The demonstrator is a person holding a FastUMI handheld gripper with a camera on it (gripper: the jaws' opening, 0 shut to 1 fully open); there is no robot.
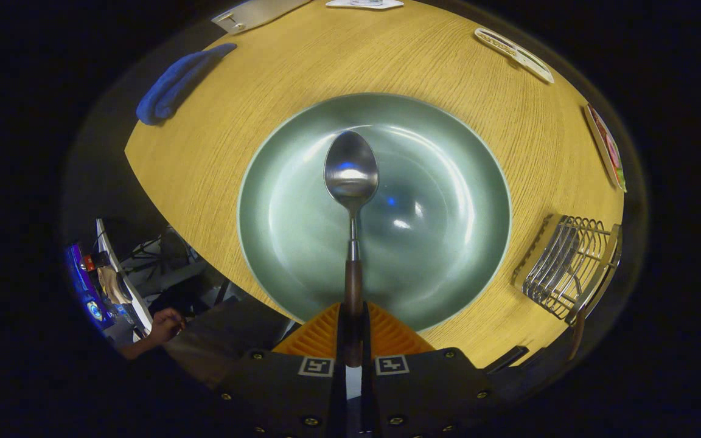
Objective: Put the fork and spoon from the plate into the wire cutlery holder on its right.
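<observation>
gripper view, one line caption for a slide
Hand-held gripper shut on the spoon handle over the green plate, wire cutlery holder to its right.

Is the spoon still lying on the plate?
No. The hand-held gripper is shut on the spoon by its handle, holding it out over the green plate.

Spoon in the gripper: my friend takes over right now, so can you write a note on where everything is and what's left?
Gripper: shut on the spoon, both fingers pressing its dark handle, bowl pointing ahead over the plate.
Plate: on the wooden table, nothing lying in it.
Wire cutlery holder: to the plate's right; a dark handle sticks out at its near corner, probably the fork, hard to tell.
Done: spoon gripped.
Left: carry the spoon right, drop it in the holder.
</observation>
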